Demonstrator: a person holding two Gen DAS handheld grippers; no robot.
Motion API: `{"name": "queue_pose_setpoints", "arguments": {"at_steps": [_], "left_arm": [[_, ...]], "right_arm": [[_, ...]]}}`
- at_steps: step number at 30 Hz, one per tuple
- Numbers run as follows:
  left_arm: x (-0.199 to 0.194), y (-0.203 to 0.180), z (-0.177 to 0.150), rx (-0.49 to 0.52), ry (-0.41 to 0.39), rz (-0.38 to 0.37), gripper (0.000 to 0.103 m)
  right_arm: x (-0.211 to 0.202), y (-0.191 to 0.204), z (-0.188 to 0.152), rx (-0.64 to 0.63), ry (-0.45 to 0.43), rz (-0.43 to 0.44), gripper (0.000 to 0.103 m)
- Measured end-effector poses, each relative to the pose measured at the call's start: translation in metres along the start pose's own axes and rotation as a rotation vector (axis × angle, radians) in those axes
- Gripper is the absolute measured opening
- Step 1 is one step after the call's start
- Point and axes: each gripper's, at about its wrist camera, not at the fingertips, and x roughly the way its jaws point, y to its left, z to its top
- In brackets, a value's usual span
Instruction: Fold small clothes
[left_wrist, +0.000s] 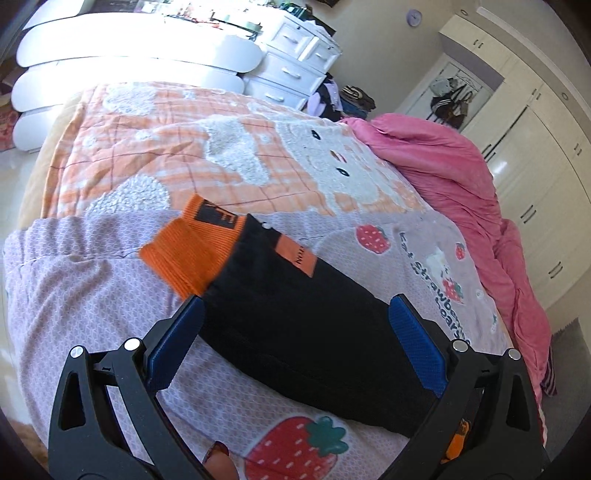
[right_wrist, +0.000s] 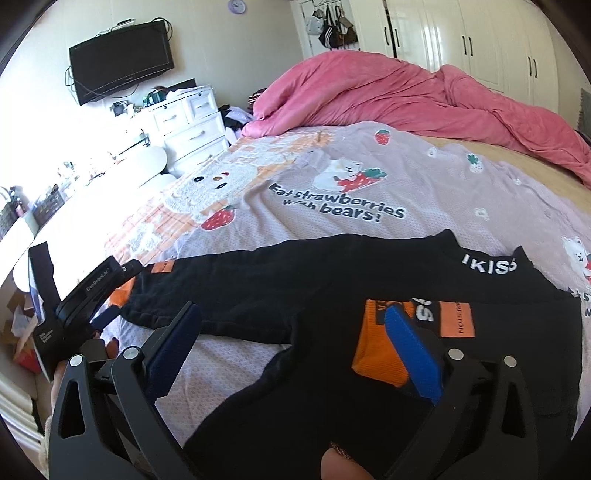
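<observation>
My small black trousers with orange ribbed cuffs (right_wrist: 295, 288) lie on the lilac strawberry-print bedspread (right_wrist: 424, 184), one leg spread flat, unfolded. My left tool (left_wrist: 295, 350) and right tool (right_wrist: 295, 350) hover wide open, holding nothing; folding looks barely begun.

Trousers (right_wrist: 332, 280) lie on the bedspread (right_wrist: 424, 192), a duvet (right_wrist: 406, 99) behind, drawers (right_wrist: 192, 122) left of it
</observation>
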Motion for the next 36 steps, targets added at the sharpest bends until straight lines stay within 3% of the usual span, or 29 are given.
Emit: {"name": "queue_pose_setpoints", "arguments": {"at_steps": [13,17,19,21,22,24,28,33,36], "left_arm": [[0.011,0.034,0.005,-0.126,0.031,0.019,0.094],[0.025,0.037,0.009,-0.125,0.054,0.021,0.093],[0.027,0.036,0.013,-0.106,0.035,0.05,0.083],[0.029,0.037,0.017,-0.09,0.024,0.086,0.051],[0.031,0.039,0.019,-0.086,0.025,0.081,0.043],[0.036,0.043,0.019,-0.087,0.037,0.072,0.013],[0.025,0.047,0.022,-0.118,0.007,-0.031,0.007],[-0.018,0.017,0.022,-0.033,-0.117,-0.214,0.006],[-0.035,-0.001,0.016,0.022,-0.139,-0.297,0.006]], "right_arm": [[0.007,0.007,-0.007,0.022,0.025,0.029,0.099],[0.006,0.003,-0.01,0.041,0.031,0.035,0.099],[0.004,-0.001,-0.012,0.057,0.03,0.038,0.099],[0.002,-0.004,-0.014,0.074,0.031,0.04,0.099],[0.001,-0.006,-0.016,0.087,0.032,0.041,0.099],[-0.001,-0.01,-0.019,0.106,0.035,0.043,0.099],[-0.006,-0.02,-0.027,0.149,0.042,0.04,0.099],[-0.023,-0.041,-0.044,0.228,0.041,0.038,0.099],[-0.034,-0.054,-0.053,0.262,0.04,0.028,0.099]]}}
